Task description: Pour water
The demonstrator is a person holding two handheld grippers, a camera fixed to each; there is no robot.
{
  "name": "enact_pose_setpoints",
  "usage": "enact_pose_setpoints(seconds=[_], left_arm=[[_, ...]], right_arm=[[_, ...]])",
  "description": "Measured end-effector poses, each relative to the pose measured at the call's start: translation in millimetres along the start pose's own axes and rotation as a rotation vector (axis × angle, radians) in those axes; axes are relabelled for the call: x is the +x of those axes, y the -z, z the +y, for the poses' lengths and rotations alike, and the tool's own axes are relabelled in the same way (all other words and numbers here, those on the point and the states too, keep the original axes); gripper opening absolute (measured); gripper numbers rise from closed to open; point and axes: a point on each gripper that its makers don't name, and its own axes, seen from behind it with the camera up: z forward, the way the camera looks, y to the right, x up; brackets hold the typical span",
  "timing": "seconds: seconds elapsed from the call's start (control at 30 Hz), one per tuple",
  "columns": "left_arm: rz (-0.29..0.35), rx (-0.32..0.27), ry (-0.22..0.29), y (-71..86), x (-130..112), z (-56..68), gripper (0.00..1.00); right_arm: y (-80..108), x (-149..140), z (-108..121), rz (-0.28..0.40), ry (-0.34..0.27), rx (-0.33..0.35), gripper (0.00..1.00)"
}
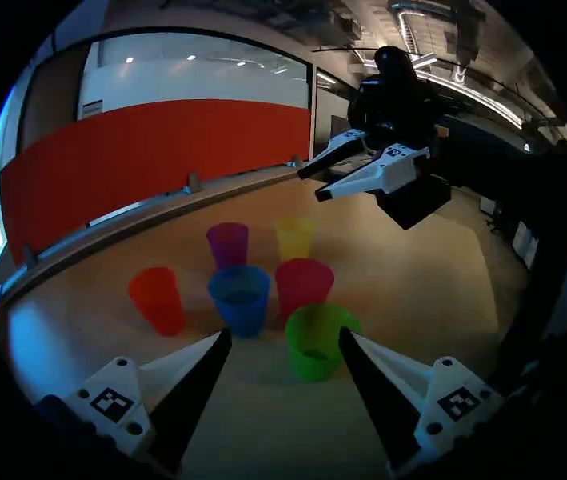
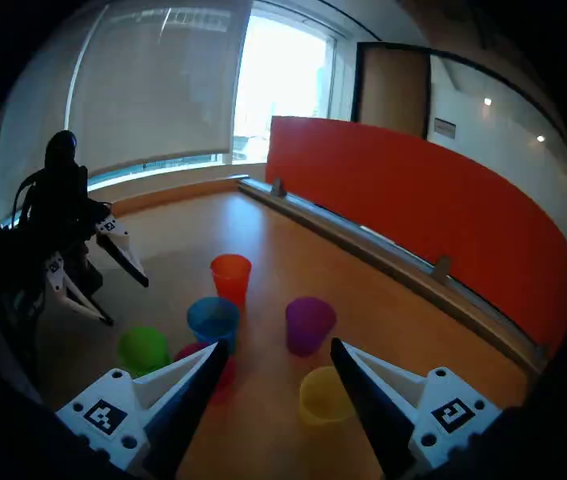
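The green cup point(image 1: 315, 344), blue cup point(image 1: 240, 300), red cup point(image 1: 303, 288), orange cup point(image 1: 157, 300), purple cup point(image 1: 228, 242) and yellow cup point(image 1: 294, 236) stand upright, clustered on the table point(image 1: 427, 280). The green cup lies just ahead of the left gripper point(image 1: 283, 334), nearest its right finger. The yellow cup is nearest the right gripper point(image 2: 277, 346). Both grippers gape wide and hold nothing. Which cup holds water is unclear.

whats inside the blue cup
In the left gripper view the blue cup shows a dark, flat surface partway down, probably water. The cup's bottom cannot be seen: that surface and the near wall cover it.
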Motion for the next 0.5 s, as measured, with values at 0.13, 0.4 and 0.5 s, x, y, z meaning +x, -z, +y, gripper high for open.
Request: enact_pose_setpoints(seconds=[0.13, 0.4, 0.5], left_arm=[[-0.011, -0.014, -0.01, -3.5, -7, 5.9, 1.0], [-0.045, -0.049, -0.029, -12.5, -22, 19.9, 1.0], [-0.055, -0.057, -0.031, -17.4, -27, 23.3, 1.0]], right_arm=[[-4.4, 0, 1, -0.004, 0.0, 0.001, 0.99], [-11.6, 1, 2, -0.009, 0.005, 0.004, 1.0], [-13.2, 0, 2, -0.012, 0.007, 0.005, 1.0]])
